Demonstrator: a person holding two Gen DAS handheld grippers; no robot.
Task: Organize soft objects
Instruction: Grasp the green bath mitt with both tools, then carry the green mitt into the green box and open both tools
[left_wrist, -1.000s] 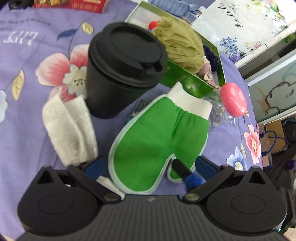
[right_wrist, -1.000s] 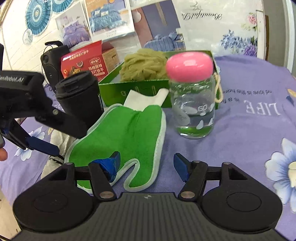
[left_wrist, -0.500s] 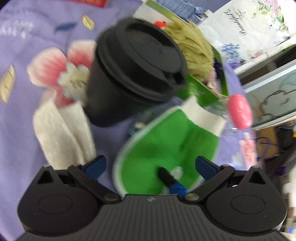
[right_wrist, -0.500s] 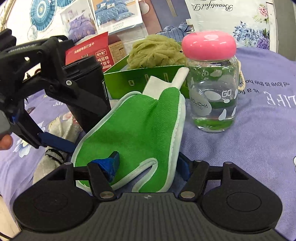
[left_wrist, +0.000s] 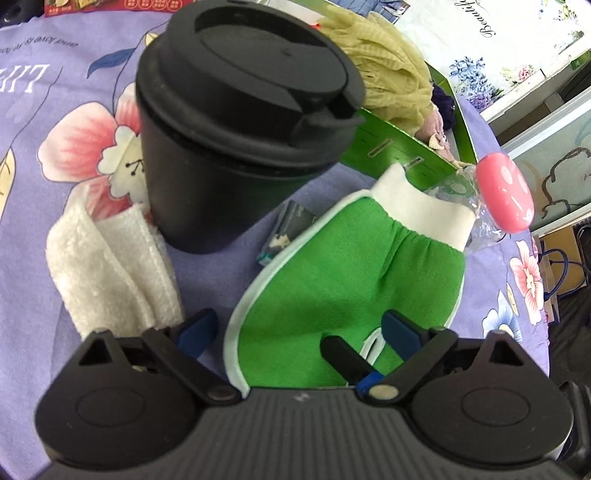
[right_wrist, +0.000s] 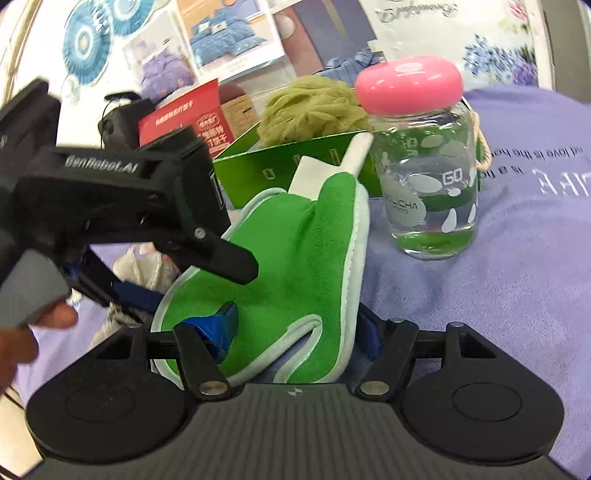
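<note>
A green bath mitt with a white cuff lies on the purple cloth and also shows in the right wrist view. My right gripper has its fingers on either side of the mitt's lower end, which bulges up between them. My left gripper is open over the mitt's near edge. A folded white towel lies to the left. A green box behind holds an olive knitted bundle.
A black lidded cup stands close behind the towel and mitt. A glass jar with a pink lid stands right of the mitt. A red carton and posters are at the back. The table's right edge drops off.
My right gripper has moved forward onto the mitt and narrowed around its lower end, lifting and bunching it. My left gripper has moved closer to the cup and mitt.
</note>
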